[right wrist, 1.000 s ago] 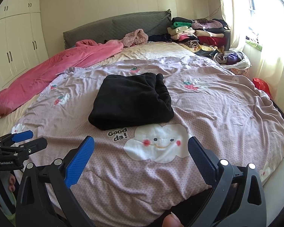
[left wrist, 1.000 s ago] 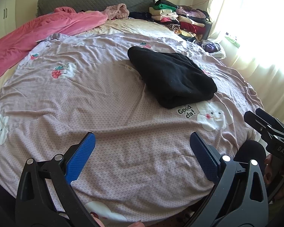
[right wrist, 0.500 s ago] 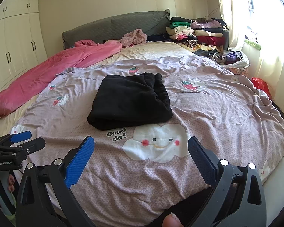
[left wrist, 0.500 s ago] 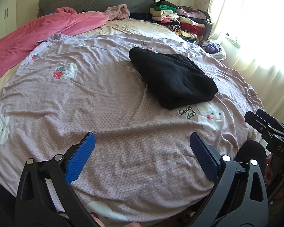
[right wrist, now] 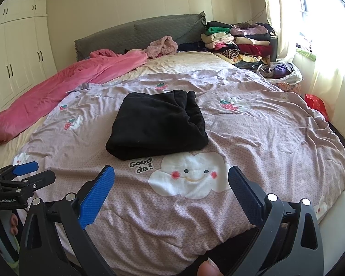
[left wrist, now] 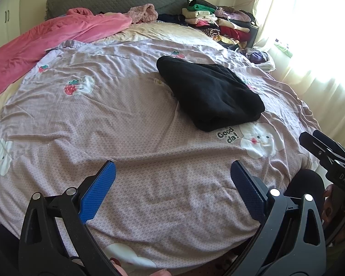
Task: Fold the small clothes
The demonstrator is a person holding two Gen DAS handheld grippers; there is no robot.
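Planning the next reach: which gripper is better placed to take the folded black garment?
Right, probably. The black garment lies straight ahead of the open right gripper; from the open left gripper it sits off to the right.

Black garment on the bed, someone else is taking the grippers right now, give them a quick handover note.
Left gripper: open, empty, above the near edge of the lilac bedspread.
Right gripper: open, empty, just short of the cloud print.
Black garment: folded into a compact bundle mid-bed, touching neither gripper.
Done: this piece looks folded.
Left: probably move it to the stack of folded clothes by the headboard; I see no other loose small garment within easy reach, so check for the next one.
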